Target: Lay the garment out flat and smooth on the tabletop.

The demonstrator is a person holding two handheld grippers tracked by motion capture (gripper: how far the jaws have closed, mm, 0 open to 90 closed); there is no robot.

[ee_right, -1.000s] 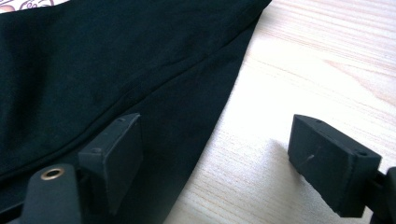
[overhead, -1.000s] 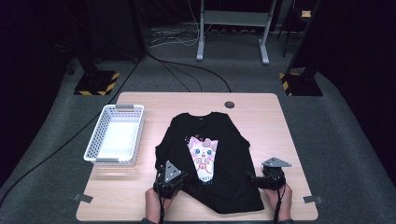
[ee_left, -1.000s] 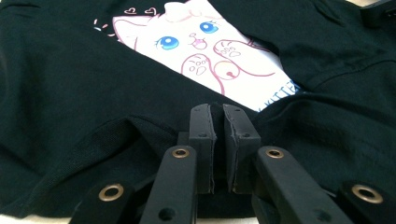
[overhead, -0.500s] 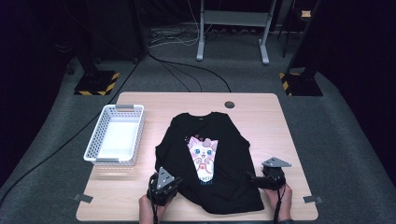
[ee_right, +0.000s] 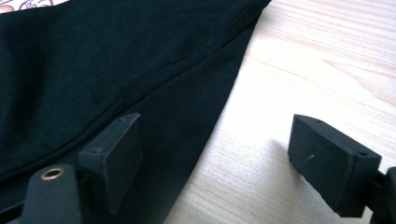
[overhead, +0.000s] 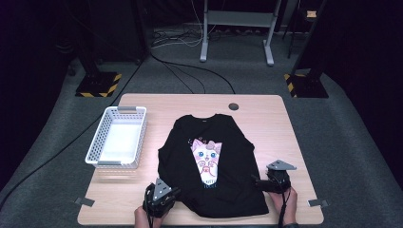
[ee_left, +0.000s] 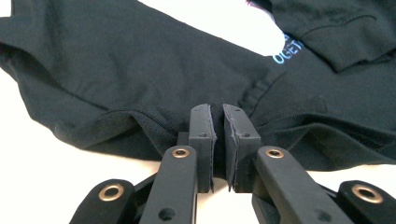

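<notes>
A black T-shirt (overhead: 223, 156) with a cat print lies flat on the wooden table (overhead: 266, 114), neck toward the far edge. At its lower left corner my left gripper (overhead: 174, 193) is shut on the hem. In the left gripper view the pads (ee_left: 201, 126) pinch bunched black cloth (ee_left: 140, 70) of that hem. My right gripper (overhead: 256, 182) rests open at the shirt's lower right side. In the right gripper view one finger (ee_right: 116, 154) stands over the black fabric (ee_right: 93, 60) and the other over bare wood (ee_right: 327, 56), with the shirt's edge between them.
A white mesh basket (overhead: 127, 109) stands on the left side of the table and holds nothing. A round grommet (overhead: 233, 106) sits near the far edge. Grey tape tabs (overhead: 83, 201) mark the near corners. Dark floor with cables and stands lies beyond.
My left gripper has slid toward the near edge and slightly left, drawing the shirt's lower left hem with it. The right gripper has stayed where it was.
</notes>
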